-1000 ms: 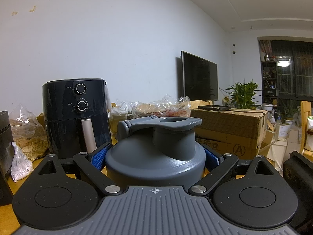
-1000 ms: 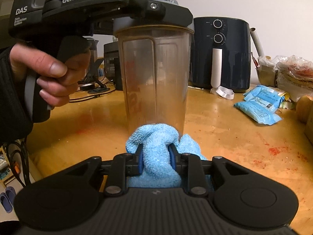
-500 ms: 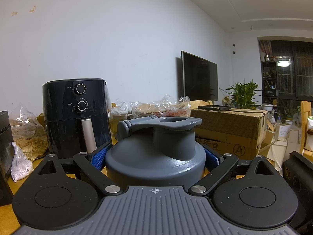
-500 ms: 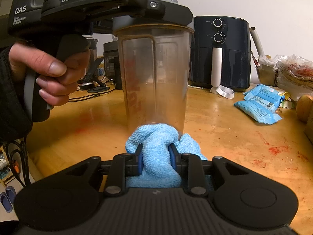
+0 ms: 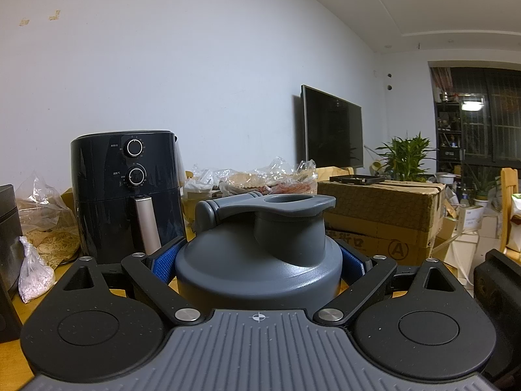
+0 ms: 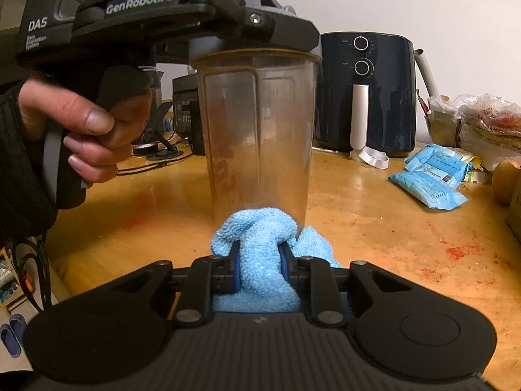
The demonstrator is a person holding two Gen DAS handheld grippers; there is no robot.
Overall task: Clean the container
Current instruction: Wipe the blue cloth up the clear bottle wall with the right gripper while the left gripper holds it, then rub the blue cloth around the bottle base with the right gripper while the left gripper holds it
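A clear plastic container [image 6: 257, 137] stands upright on the wooden table [image 6: 374, 221], and its wall is cloudy with a brownish film. My left gripper [image 5: 260, 257] is shut on its grey flip-cap lid [image 5: 247, 280], with the blue pads pressed on both sides. In the right wrist view, that left gripper [image 6: 254, 9] clamps the container's top, with a person's hand [image 6: 88, 130] on its handle. My right gripper [image 6: 259, 260] pinches a bunched light-blue cloth [image 6: 260, 247], and its jaws are closing on it. The cloth's front fold touches the container's base.
A black air fryer [image 6: 364, 94] stands behind the container near the wall. Blue packets [image 6: 429, 179] and plastic bags lie to the right. Red specks [image 6: 456, 251] dot the tabletop. A cardboard box [image 5: 381, 215] and a dark screen stand farther right. Cables trail at the left.
The container's top and the hand sit slightly lower in the right wrist view. Both grips look the same as before.
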